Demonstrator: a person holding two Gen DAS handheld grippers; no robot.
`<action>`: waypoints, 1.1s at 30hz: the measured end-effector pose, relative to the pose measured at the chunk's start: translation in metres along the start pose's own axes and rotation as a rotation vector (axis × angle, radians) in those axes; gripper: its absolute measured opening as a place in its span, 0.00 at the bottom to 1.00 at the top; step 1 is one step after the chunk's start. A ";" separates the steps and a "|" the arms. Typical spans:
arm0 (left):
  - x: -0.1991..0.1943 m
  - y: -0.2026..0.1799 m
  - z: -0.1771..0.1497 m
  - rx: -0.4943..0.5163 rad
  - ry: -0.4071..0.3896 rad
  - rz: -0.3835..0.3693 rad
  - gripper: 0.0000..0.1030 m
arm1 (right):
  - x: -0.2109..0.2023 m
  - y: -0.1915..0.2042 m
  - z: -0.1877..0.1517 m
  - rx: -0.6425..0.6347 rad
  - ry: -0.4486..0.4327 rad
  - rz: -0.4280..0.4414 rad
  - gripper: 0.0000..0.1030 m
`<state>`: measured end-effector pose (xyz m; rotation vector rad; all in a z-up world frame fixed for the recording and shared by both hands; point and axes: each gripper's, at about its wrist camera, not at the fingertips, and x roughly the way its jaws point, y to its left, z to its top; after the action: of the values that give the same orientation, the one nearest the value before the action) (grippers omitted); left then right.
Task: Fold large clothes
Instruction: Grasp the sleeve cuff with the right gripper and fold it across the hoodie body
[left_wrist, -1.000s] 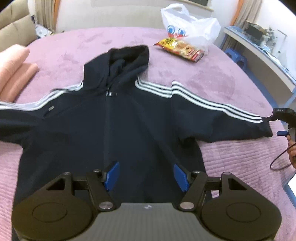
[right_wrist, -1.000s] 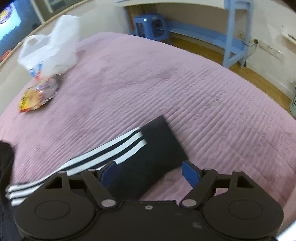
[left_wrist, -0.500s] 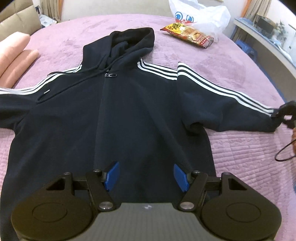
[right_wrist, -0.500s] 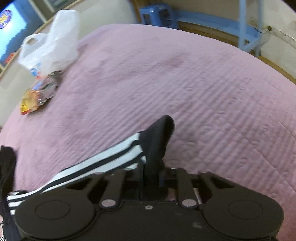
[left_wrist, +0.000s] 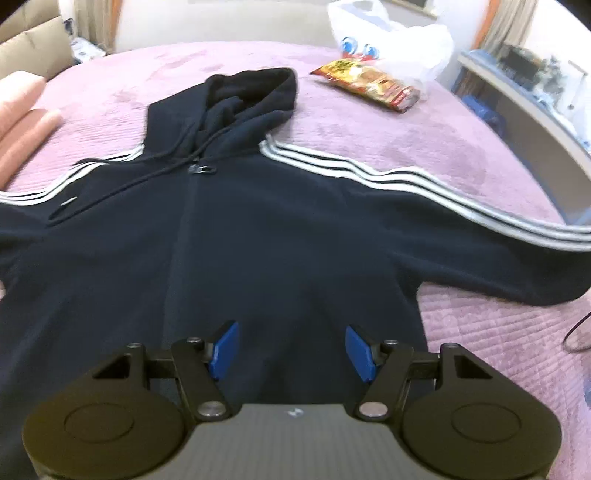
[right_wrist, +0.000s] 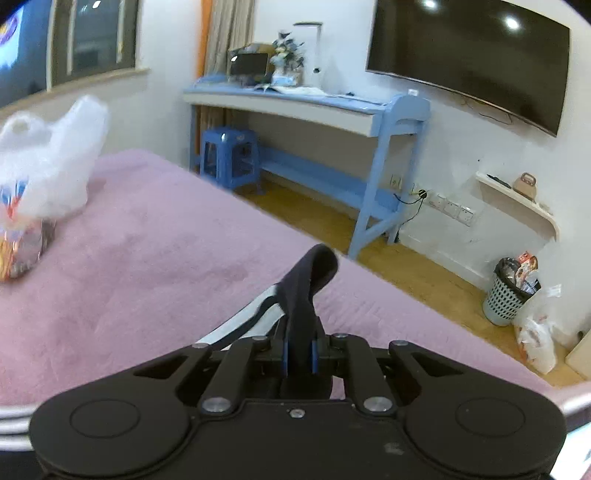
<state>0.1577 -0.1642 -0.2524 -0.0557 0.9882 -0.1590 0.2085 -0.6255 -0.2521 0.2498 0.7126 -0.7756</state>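
Note:
A dark navy hoodie (left_wrist: 258, 240) with white sleeve stripes lies face up and spread out on the purple bed (left_wrist: 388, 147), hood toward the far side. My left gripper (left_wrist: 291, 350) is open and empty, hovering over the hoodie's lower front. My right gripper (right_wrist: 299, 356) is shut on the cuff of the hoodie's right-hand sleeve (right_wrist: 306, 284) and holds it lifted above the bed. That sleeve runs off the right edge of the left wrist view (left_wrist: 517, 254).
A snack packet (left_wrist: 365, 85) and a white plastic bag (left_wrist: 391, 37) lie on the bed beyond the hood. Pink pillows (left_wrist: 18, 122) sit at the left. A blue desk (right_wrist: 306, 107), blue stool (right_wrist: 229, 155) and waste basket (right_wrist: 509, 295) stand past the bed's right edge.
My right gripper closed on the sleeve cuff and lifted it off the bed, tilting upward. The left gripper stayed open and shifted slightly over the hoodie.

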 end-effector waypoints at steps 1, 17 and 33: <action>0.010 0.001 0.001 0.017 -0.015 -0.017 0.63 | 0.000 0.006 -0.006 -0.005 0.017 0.024 0.13; 0.007 0.132 0.032 -0.072 -0.067 -0.122 0.49 | -0.201 0.256 -0.099 -0.208 0.143 0.930 0.15; 0.050 0.189 0.036 -0.184 0.004 -0.272 0.50 | -0.169 0.257 -0.207 -0.422 0.297 0.639 0.34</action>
<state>0.2350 0.0140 -0.2961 -0.3587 0.9949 -0.3170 0.2059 -0.2583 -0.3051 0.1917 0.9879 0.0303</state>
